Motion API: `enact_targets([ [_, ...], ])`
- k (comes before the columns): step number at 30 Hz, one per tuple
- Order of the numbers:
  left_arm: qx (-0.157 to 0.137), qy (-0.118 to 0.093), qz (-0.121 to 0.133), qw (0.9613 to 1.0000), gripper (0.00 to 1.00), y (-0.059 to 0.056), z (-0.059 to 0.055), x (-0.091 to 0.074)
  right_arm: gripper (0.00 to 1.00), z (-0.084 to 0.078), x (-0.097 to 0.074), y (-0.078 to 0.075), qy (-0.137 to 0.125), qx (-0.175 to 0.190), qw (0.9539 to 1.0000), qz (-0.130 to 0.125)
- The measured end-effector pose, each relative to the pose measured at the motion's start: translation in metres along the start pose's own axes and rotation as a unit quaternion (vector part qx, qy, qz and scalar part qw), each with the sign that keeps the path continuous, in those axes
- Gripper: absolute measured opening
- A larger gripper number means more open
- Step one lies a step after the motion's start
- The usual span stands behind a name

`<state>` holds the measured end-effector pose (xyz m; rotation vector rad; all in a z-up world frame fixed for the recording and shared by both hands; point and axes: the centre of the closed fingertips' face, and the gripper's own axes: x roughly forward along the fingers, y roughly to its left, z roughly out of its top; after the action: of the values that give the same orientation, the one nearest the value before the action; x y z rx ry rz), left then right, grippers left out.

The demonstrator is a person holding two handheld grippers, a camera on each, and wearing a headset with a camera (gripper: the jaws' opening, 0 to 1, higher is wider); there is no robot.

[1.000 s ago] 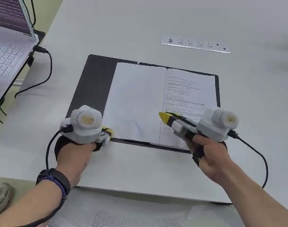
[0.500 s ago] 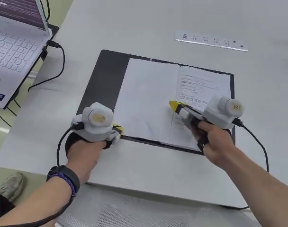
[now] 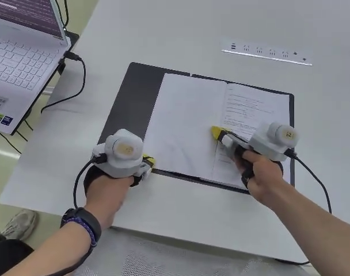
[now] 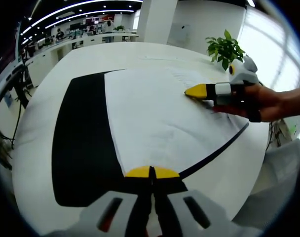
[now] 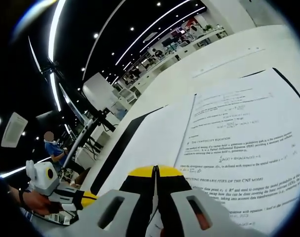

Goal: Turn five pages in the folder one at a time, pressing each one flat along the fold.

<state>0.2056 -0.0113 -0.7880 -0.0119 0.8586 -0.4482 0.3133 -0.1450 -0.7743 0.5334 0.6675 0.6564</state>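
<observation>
The folder [image 3: 129, 98] lies open on the bench [image 3: 163, 34], its black cover flat. A blank page [image 3: 186, 121] covers the middle of the folder, left of the fold, and a printed page [image 3: 258, 112] lies right of the fold. Both pages lie nearly flat, and the blank one shows faint ripples in the left gripper view. A strip of bare cover shows on the folder's left side.

The left gripper [image 4: 152, 172] sits at the folder's near edge, by the near-left corner of the blank page. Its yellow-tipped jaws are closed together, with nothing visible between them. I cannot tell whether the tips touch the paper.

The right gripper [image 5: 155, 172] points at the fold about halfway up the folder. Its jaws are also pressed together and empty, with the tips low over the paper where the printed page meets the blank one. A hand [image 3: 261, 172] holds it over the folder's near-right corner.

A laptop [image 3: 19, 52] stands well to the left of the folder, with a cable [image 3: 77, 80] running from it toward the bench edge. A power strip [image 3: 266, 53] lies beyond the folder's far-right corner.
</observation>
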Motion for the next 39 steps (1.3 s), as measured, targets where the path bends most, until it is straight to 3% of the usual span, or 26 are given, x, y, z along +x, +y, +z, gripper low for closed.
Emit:
enact_targets([
  [6, -0.001, -0.001, 0.002, 1.0, 0.0, 0.0, -0.001, 0.001, 0.0, 0.007, 0.003, 0.007, -0.012, -0.003, 0.9999, 0.004],
  [13, -0.003, -0.001, -0.001, 1.0, 0.0, 0.001, -0.001, 0.002, 0.0, 0.019, 0.009, 0.01, -0.034, 0.022, 0.9992, 0.003],
  [39, -0.004, 0.003, 0.003, 1.0, 0.0, 0.001, -0.002, 0.002, 0.0, 0.06, 0.036, -0.015, -0.092, 0.079, 0.992, -0.034],
])
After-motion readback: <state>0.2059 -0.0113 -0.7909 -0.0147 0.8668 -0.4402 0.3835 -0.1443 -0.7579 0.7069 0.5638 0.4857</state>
